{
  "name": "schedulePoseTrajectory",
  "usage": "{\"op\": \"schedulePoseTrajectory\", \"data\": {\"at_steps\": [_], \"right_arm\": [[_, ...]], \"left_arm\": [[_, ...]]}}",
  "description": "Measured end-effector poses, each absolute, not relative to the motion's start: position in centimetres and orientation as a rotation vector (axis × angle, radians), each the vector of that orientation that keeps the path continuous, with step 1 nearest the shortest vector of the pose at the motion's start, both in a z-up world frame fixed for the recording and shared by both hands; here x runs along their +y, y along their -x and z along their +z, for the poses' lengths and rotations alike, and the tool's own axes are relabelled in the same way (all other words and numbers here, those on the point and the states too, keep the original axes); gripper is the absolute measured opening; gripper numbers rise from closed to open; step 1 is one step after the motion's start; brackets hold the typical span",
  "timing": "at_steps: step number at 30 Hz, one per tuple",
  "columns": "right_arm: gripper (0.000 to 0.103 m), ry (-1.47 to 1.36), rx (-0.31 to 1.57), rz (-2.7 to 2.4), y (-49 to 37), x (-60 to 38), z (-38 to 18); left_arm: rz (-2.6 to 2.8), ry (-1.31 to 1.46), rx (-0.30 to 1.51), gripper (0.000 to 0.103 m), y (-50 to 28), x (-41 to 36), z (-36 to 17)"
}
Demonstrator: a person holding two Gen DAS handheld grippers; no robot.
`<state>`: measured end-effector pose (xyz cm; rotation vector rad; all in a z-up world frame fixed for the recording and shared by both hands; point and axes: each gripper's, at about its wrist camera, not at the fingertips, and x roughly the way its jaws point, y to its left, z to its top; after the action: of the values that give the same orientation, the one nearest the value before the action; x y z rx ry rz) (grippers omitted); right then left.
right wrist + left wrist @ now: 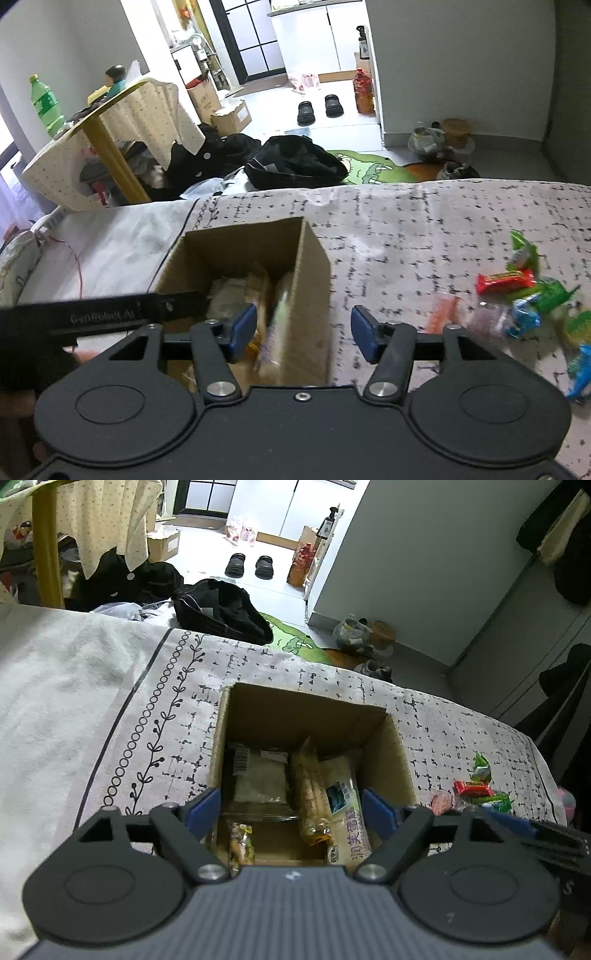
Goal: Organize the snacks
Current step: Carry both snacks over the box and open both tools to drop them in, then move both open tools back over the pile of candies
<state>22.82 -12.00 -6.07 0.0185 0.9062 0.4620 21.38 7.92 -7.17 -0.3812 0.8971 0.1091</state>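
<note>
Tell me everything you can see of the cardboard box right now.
The cardboard box is plain brown corrugated card, open-topped, no flaps visible, upright on the patterned cloth. Inside lie several wrapped snacks: a clear pack with a barcode label, a long pale packet with purple lettering, and a small sweet on the floor. The loose sweets lie apart from it on one side. Nothing grips it.

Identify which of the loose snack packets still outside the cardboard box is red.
The red bar-shaped packet lying crosswise in the cluster right of the cardboard box. The green packet sits just beyond it, the blue packet nearer the camera.
</note>
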Motion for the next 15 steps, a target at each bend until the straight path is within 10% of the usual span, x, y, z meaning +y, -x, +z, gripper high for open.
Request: {"op": "schedulePoseTrajectory", "data": {"at_steps": [15], "right_arm": [[0.099, 0.025, 0.861, 0.405, -20.5, -18.0, -4.7]], "left_arm": [[0.053, 0.291, 0.893, 0.093, -21.4, 3.9, -5.3]]}}
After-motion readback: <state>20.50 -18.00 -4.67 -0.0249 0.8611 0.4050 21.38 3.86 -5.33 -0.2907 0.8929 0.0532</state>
